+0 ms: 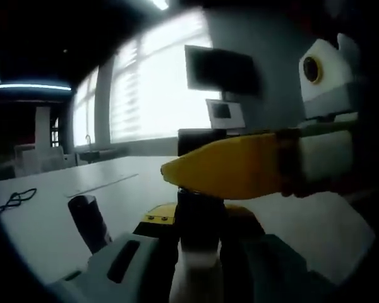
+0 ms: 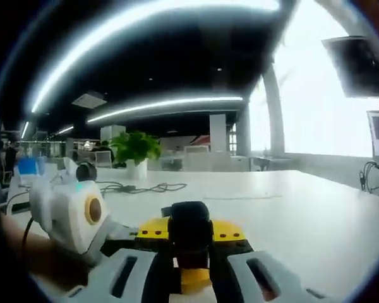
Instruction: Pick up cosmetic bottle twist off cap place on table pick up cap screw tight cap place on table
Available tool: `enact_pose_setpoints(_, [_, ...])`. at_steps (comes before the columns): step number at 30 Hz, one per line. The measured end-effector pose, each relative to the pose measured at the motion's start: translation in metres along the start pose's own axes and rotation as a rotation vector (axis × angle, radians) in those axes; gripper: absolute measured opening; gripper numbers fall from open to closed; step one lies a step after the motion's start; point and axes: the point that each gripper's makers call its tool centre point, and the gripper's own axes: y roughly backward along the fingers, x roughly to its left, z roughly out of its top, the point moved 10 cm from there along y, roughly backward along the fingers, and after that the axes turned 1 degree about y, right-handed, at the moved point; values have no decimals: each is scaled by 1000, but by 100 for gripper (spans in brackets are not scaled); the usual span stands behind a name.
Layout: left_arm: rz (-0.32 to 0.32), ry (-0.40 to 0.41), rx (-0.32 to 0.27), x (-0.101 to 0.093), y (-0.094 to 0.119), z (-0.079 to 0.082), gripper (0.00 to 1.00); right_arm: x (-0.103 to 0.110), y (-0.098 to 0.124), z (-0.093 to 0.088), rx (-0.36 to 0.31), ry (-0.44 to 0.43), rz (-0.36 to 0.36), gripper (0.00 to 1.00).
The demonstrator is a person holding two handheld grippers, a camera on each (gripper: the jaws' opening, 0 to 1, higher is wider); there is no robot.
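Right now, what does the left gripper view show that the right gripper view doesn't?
Left gripper view: the right tongs reaching in from the right, one yellow jaw lying across the top of the dark bottle. Right gripper view: a plant far off, and a dark cap between its own tongs. Both: the white table, the bright window and a wall screen.

This is a big open office. A long white tabletop [image 2: 290, 208] runs far back, with black cables [image 2: 139, 187] lying on it. Long strip lights [image 2: 170, 104] glow on the dark ceiling. Tall bright windows [image 1: 158, 82] fill one wall — a dark screen [image 1: 222, 69] hangs beside them. A green potted plant [image 2: 136, 151] stands farther back.
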Motion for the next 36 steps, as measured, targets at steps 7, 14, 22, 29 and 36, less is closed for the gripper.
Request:
enact_pose_setpoints(7, [0,11,-1,3,0,0,15,1,-1,2,-43,-26,71,38])
enact_pose_setpoints(14, [6,39,1,6,0,-1,15,-17,12,25,-134,-65,102,39])
enact_pose_setpoints(22, [-8,103,6,8,0,-2,15,-56,20,44,-195,3,175,35])
enact_pose_setpoints(29, [-114,118,-3,0,-1,-2,15,-92,10,45,-172,13,277,33])
enact_pose_setpoints(36, [-160,122,-3,-3,0,-2,15,-118,4,56,-240,46,369,31])
